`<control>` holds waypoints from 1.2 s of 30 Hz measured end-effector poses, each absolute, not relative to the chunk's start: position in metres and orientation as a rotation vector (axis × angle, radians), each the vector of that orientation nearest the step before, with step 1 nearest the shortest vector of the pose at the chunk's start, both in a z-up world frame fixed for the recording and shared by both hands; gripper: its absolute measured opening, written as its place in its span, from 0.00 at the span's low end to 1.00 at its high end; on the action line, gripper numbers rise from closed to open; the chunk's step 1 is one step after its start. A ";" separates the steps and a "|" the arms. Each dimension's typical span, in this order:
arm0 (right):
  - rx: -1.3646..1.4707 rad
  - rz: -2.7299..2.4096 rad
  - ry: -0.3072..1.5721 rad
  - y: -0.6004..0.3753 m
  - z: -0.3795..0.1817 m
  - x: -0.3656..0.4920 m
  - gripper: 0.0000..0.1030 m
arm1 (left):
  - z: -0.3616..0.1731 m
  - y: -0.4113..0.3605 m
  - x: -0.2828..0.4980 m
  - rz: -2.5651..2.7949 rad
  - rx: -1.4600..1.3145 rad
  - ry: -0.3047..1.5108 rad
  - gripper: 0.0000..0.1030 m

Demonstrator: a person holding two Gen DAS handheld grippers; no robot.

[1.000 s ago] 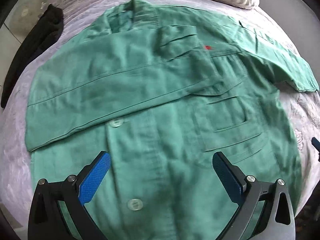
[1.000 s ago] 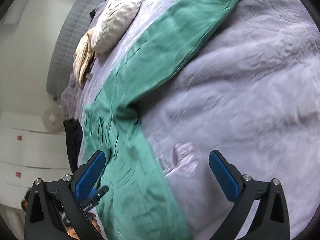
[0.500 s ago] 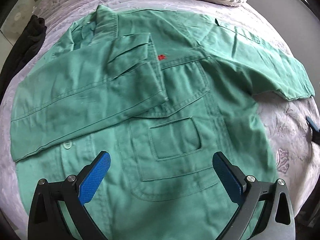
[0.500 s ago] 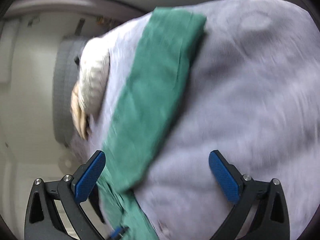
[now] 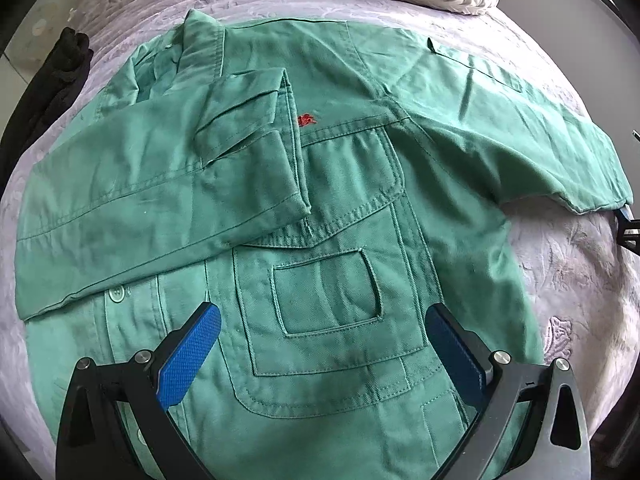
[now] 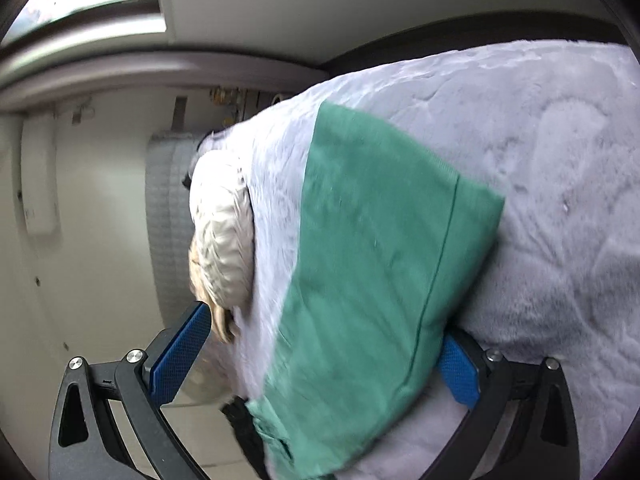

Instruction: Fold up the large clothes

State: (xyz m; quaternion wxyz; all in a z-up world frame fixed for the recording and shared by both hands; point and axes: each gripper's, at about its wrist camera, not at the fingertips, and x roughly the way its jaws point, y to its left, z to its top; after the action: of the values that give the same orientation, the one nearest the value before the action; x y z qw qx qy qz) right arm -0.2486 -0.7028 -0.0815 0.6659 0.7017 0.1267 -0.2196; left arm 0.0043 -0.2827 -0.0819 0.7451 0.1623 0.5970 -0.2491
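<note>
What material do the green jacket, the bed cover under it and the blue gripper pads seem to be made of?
Green jacket: probably cotton twill, matte; fine diagonal weave and stitched seams show.
Bed cover: likely soft plush or velvety fabric, lilac, with an embossed pattern and slight sheen.
Blue pads of the left gripper: apparently rubber or plastic, with a knurled grid texture.

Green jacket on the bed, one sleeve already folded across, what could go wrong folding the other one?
The right tongs are open around the outstretched sleeve, with one finger partly under its edge; closing may also pinch the purple blanket. Swinging that sleeve over could shift the folded sleeve lying loose across the green jacket, while the left tongs hover open.
</note>
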 end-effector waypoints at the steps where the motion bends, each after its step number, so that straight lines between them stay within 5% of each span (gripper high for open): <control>1: 1.594 -0.496 0.287 -0.705 -0.082 -0.248 1.00 | -0.082 -0.279 0.003 -0.544 0.351 1.308 0.99; 3: 1.610 -0.512 0.298 -0.706 -0.083 -0.245 0.94 | -0.085 -0.274 0.006 -0.540 0.341 1.310 0.99; 4: 1.629 -0.512 0.305 -0.707 -0.086 -0.246 0.78 | -0.085 -0.273 0.007 -0.538 0.337 1.310 0.99; 5: 1.649 -0.510 0.321 -0.707 -0.089 -0.246 0.49 | -0.084 -0.271 0.008 -0.536 0.331 1.307 0.99; 7: 1.669 -0.513 0.358 -0.705 -0.096 -0.244 0.07 | -0.082 -0.266 0.010 -0.534 0.321 1.300 0.99; 24: 1.401 -0.154 0.390 -0.622 -0.002 -0.142 0.05 | -0.078 -0.186 0.056 -0.456 0.214 1.253 0.99; 36: 0.880 0.102 0.738 -0.385 0.045 0.026 0.06 | -0.076 -0.064 0.094 -0.347 0.128 1.213 0.99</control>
State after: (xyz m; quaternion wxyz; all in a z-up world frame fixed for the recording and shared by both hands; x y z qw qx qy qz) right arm 0.0259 -0.3852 0.0446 0.8384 0.4161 0.3489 0.0480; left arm 0.0941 -0.0636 -0.0755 0.8056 0.0600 0.5667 -0.1622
